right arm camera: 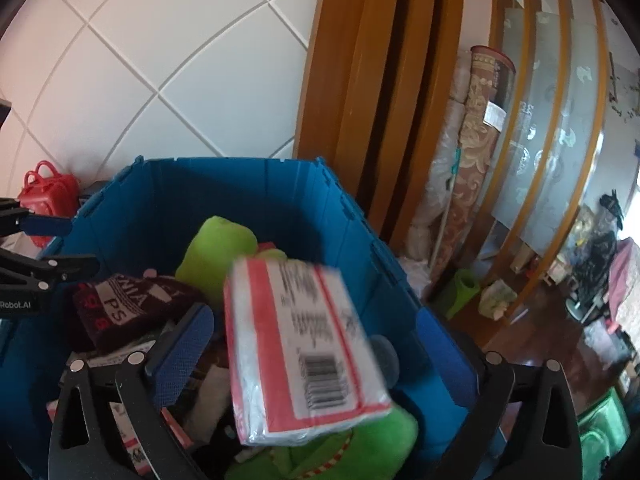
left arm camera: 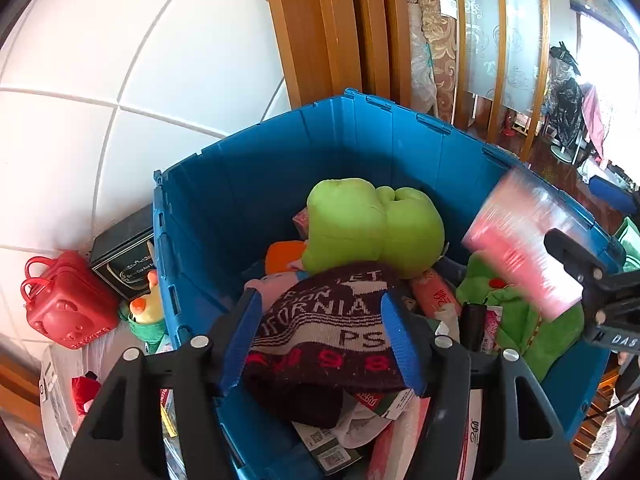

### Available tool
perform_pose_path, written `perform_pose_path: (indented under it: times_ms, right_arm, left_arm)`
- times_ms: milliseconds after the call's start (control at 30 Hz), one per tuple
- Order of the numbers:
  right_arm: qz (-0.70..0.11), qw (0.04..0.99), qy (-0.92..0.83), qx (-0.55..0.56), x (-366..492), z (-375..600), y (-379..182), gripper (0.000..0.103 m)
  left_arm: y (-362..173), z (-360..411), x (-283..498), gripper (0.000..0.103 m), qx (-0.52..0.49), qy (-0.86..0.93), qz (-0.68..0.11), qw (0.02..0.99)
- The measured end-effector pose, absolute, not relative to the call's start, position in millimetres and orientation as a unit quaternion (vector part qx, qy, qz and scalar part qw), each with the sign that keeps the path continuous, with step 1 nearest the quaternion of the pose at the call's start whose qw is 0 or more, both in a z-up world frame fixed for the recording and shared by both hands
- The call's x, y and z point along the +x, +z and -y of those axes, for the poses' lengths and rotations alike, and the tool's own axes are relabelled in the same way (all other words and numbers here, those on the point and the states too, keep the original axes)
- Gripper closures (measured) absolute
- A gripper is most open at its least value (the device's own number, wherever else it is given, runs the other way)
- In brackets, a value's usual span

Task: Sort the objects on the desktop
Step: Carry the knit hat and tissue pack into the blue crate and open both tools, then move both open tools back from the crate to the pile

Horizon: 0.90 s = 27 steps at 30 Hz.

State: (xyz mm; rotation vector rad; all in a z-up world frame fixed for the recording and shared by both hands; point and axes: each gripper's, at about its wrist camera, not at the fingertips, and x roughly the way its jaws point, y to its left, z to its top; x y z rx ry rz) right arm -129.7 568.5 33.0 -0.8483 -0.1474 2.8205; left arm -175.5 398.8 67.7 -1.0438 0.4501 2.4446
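A blue crate (left arm camera: 280,140) (right arm camera: 200,192) holds several soft toys and packets, with a green plush (left arm camera: 372,228) (right arm camera: 216,248) near the middle. A dark knit hat (left arm camera: 332,320) (right arm camera: 128,304) with white and red lettering lies on the pile, between the blue pads of my left gripper (left arm camera: 320,342) (right arm camera: 60,244), which stand apart and do not squeeze it. A pink-and-white wrapped packet (right arm camera: 296,344) (left arm camera: 520,248), blurred, hangs free over the crate between the wide-spread fingers of my right gripper (right arm camera: 312,354). Neither pad touches it.
Left of the crate, against the white tiled wall, stand a red toy case (left arm camera: 60,300) (right arm camera: 48,196), a black box (left arm camera: 124,256) and a yellow duck toy (left arm camera: 146,308). A wooden door frame (right arm camera: 380,100) and rolled carpets (right arm camera: 472,160) rise behind the crate.
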Motion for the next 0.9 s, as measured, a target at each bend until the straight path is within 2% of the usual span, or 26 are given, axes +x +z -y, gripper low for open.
perform_pose_path:
  times_ms: [500,900]
  right_arm:
    - [0.060,0.105,0.948,-0.295,-106.8,-541.2,39.7,0.000]
    - [0.042,0.051,0.974,-0.218,-55.9,-445.6,78.8,0.000]
  left_arm:
    - [79.8,-351.8,-150.2,0.041,-0.362,0.892,-0.133,0.234]
    - [79.4,-229.4,-109.5,0.041,-0.311,0.929,-0.091,0.181]
